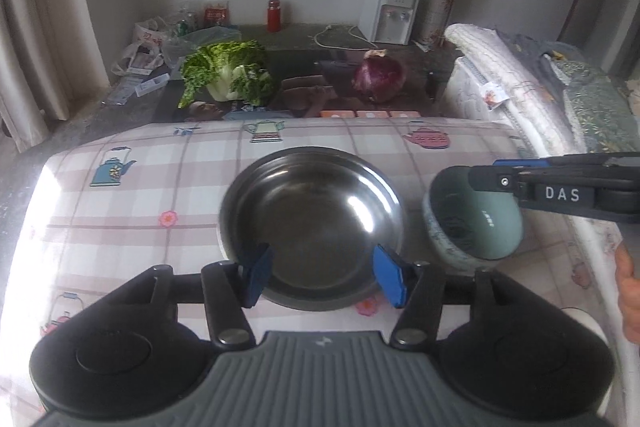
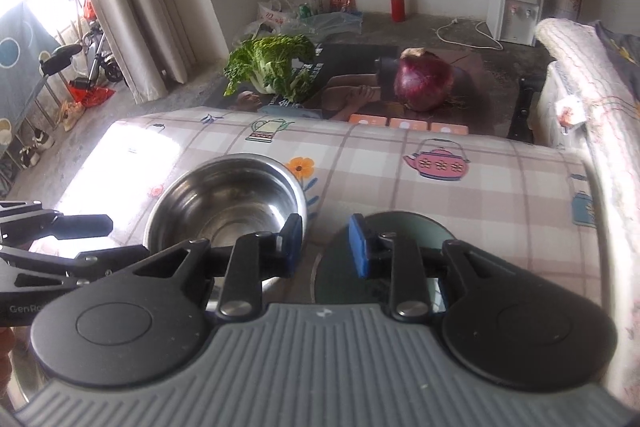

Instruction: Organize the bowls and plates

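A steel bowl (image 1: 312,223) sits on the checked tablecloth (image 1: 120,203); it also shows in the right wrist view (image 2: 224,203). My left gripper (image 1: 326,277) is open, its blue pads on either side of the bowl's near rim. A teal ceramic bowl (image 1: 472,223) stands just right of the steel bowl. My right gripper (image 2: 324,243) is open above the teal bowl (image 2: 408,231), which lies under its right finger. In the left wrist view the right gripper's fingers (image 1: 560,187) reach over the teal bowl's far rim.
Beyond the table's far edge, a leafy cabbage (image 1: 224,71) and a purple cabbage (image 1: 380,75) lie on a dark floor mat. A folded quilt (image 1: 520,75) lies to the right. A water dispenser (image 1: 394,11) stands at the back wall.
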`<move>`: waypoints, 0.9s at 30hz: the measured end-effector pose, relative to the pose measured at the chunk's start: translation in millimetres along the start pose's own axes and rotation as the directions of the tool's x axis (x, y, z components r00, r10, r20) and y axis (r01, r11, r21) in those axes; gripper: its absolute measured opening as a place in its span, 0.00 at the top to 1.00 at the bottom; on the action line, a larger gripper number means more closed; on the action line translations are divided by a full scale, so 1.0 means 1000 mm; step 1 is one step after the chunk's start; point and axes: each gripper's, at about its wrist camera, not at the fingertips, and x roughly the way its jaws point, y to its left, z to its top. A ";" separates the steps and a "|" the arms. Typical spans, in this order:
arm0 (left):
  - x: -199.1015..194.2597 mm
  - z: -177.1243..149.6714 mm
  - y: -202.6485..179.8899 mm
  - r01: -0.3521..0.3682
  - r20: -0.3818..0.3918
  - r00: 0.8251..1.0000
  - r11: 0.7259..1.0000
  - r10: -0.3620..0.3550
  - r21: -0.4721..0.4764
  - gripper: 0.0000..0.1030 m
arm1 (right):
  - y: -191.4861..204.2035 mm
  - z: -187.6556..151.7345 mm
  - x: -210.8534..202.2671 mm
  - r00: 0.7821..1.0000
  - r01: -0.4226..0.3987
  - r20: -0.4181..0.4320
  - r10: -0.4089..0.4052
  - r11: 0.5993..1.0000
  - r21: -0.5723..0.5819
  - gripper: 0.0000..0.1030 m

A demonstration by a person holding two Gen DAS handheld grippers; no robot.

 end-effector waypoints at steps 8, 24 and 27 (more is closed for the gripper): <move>0.018 -0.005 -0.055 0.119 0.011 0.993 0.992 -0.119 -0.046 0.41 | -0.058 -0.028 -0.029 0.998 0.056 -0.014 -0.055 0.995 0.080 0.69; 0.081 0.002 -0.095 0.040 -0.094 0.995 0.998 -0.045 -0.048 0.68 | -0.109 -0.037 0.034 0.996 -0.018 -0.079 0.035 0.978 0.210 0.69; 0.082 0.003 -0.096 0.038 -0.098 0.994 0.998 -0.043 -0.049 0.75 | -0.108 -0.039 0.044 0.996 -0.006 -0.088 0.026 0.976 0.216 0.73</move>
